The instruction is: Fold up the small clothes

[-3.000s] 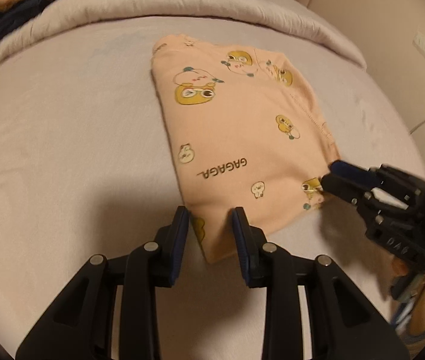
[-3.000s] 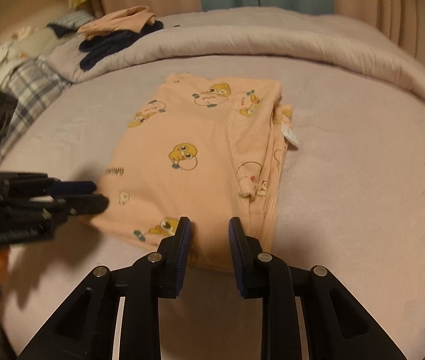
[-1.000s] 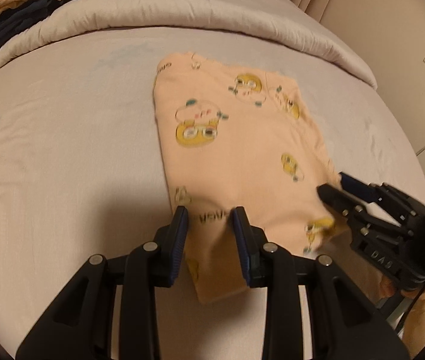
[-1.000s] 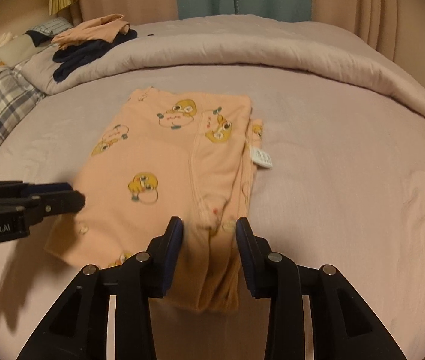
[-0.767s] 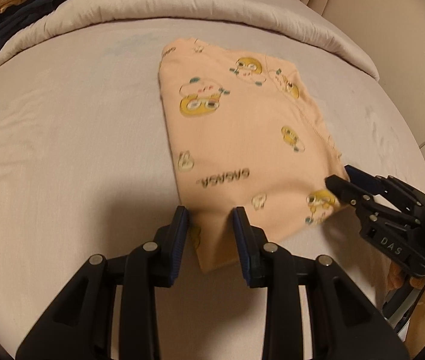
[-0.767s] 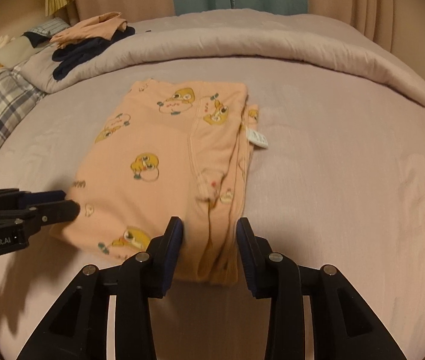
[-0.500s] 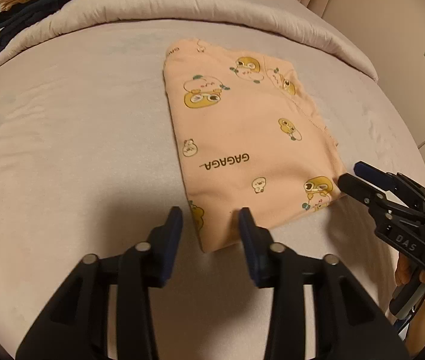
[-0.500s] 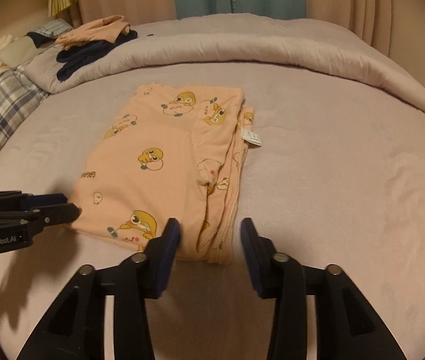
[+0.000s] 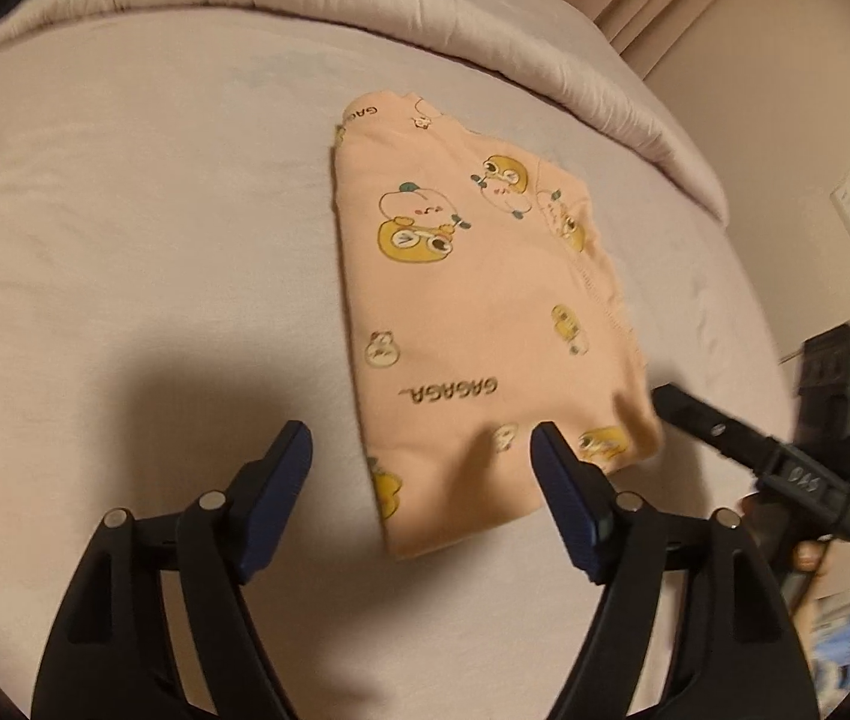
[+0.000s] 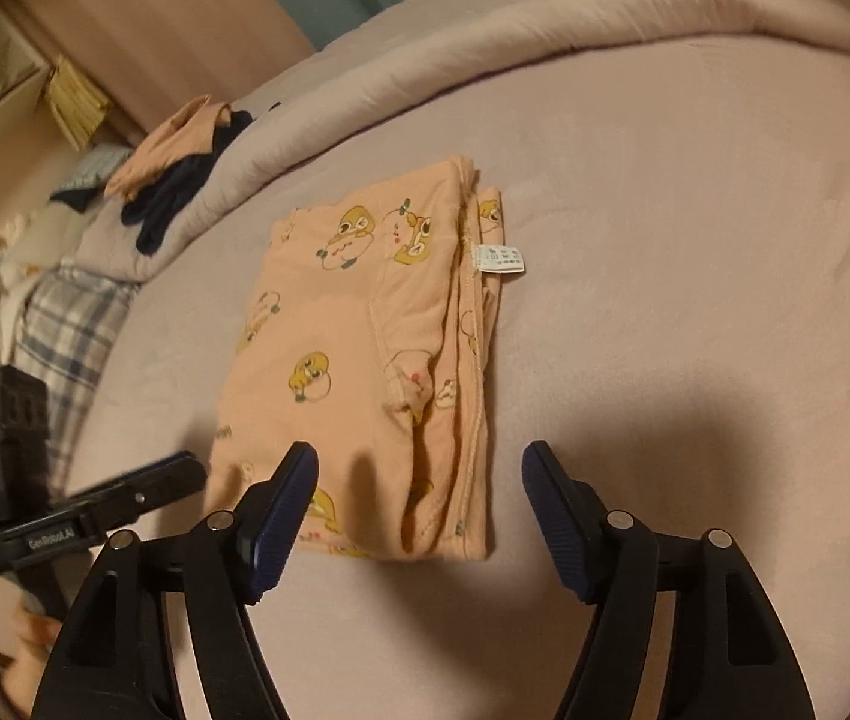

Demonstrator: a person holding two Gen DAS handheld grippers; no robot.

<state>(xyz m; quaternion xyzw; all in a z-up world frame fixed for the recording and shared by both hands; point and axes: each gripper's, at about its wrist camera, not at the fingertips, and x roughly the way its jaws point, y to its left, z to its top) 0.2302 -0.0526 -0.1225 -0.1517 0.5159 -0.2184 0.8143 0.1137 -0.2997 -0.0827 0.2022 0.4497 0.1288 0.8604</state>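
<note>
1. Clothes first: the peach garment (image 9: 484, 324) with the cartoon print lies folded into a rough rectangle on the bed (image 9: 125, 240), flat on the sheet and apart from everything else. Neither tool is holding it.

2. Left gripper (image 9: 422, 450): its jaws are opening and stand wide, with the near left corner of the garment lying below and between them, not pinched. If it closes again from here it could catch only the top layer and peel the fold open, since that corner is loose.

3. Middle of the garment: the right wrist view shows several stacked layers and a raised seam ridge (image 10: 407, 402) near the front edge. My guess is that a further fold over that bump would sit lumpy and may spring back.

4. Right edge: the layers are stepped rather than flush, and the white label (image 10: 499, 258) sticks out onto the sheet. A drag across this side could slide the upper layers off the lower ones and skew the rectangle.

5. Right gripper (image 10: 419, 474): its jaws are also opening and wide, straddling the near right corner of the garment without gripping it. Its left finger hangs over the cloth, so a careless pull-away may snag the hem and tug the stack toward the bed's edge.

6. Both tools sit close together at the front edge, so an uneven lift, one side ahead of the other, would twist the fold.

7. Other clothes (image 10: 179, 180) lie piled on the rolled blanket, well apart and no risk.
</note>
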